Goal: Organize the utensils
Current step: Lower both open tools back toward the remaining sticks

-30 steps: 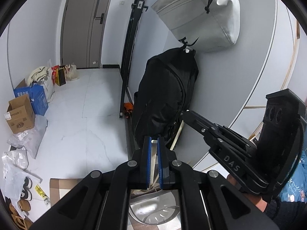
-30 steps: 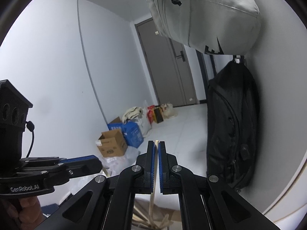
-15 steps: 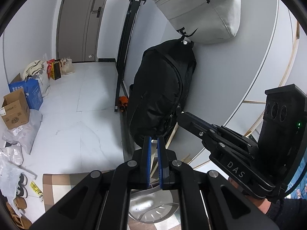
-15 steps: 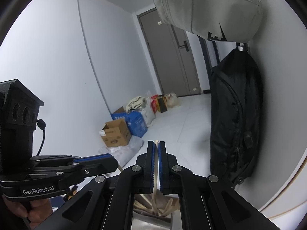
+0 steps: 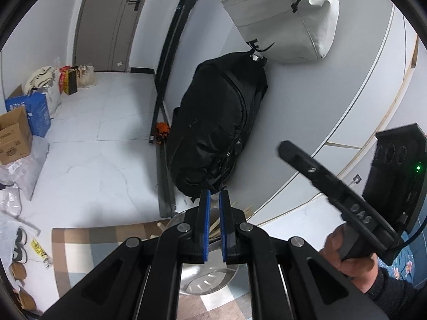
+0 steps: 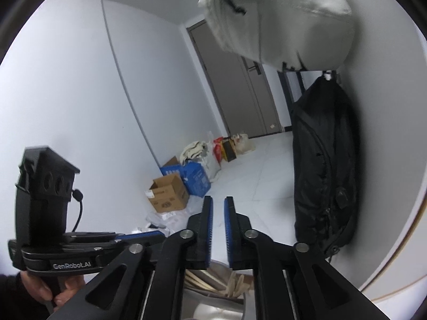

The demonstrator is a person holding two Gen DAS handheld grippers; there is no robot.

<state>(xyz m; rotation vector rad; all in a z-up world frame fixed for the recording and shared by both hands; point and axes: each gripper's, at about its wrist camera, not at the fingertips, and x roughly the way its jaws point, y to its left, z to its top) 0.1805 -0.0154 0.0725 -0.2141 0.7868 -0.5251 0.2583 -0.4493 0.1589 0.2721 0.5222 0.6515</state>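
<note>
A steel utensil holder stands on a checked cloth right under both grippers, with pale wooden sticks and wooden spoons leaning in it. In the right wrist view my right gripper hovers over the holder; its jaws are opening and nothing is between the blue pads. My left gripper is shut above the holder's rim, and I make out nothing between its pads. A hand holds each tool: the right gripper shows in the left wrist view, the left gripper in the right wrist view.
A black backpack and a white bag hang on the wall just behind the holder. A black stand leans beside them. Cardboard and blue boxes and bags lie on the white floor by a grey door.
The right gripper's jaws have parted, and the wooden stick pinched between them earlier is gone from them. The right gripper has lifted slightly. The left view has tipped down a little.
</note>
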